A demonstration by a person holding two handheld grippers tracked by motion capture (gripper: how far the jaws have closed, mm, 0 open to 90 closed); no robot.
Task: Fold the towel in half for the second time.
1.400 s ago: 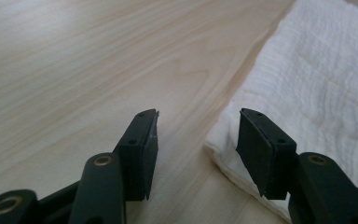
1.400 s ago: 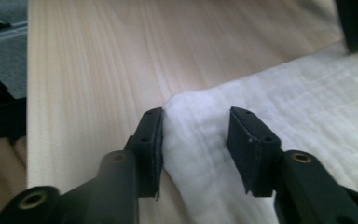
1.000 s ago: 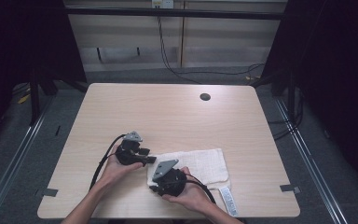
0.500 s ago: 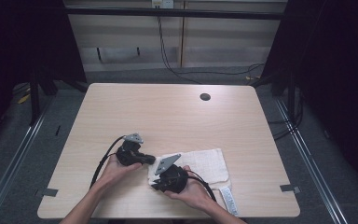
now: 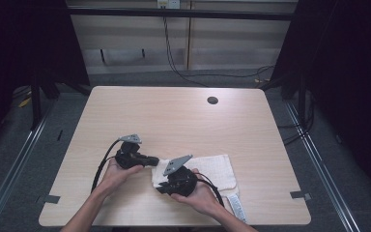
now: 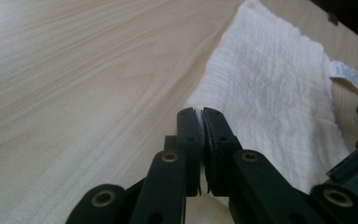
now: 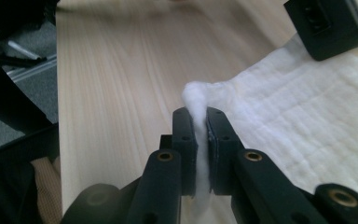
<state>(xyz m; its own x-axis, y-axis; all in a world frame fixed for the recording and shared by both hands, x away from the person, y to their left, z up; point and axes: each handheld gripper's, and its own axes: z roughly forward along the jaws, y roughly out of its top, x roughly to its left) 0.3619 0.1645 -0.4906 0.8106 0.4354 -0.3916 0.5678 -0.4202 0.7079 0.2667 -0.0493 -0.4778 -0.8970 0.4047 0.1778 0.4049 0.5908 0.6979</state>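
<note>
High view: white towel lies flat at the table's near edge — left gripper and right gripper each pinch a left-end corner. Grasp done — fold or lift remains.

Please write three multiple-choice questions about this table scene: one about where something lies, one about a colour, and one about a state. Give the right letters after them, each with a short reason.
1. Where on the table does the cloth lie?
A. near the person's edge, toward the right
B. at the far edge beside the round hole
C. at the far left corner

2. What colour is the cloth?
A. blue
B. white
C. red

3. How does the left gripper stand?
A. jaws wide open above bare wood
B. lying loose on the table
C. jaws shut on the cloth's edge

Answers:
1 A: the high view shows it by the hands.
2 B: it looks white in every view.
3 C: the left gripper view shows cloth pinched between the jaws.
</note>
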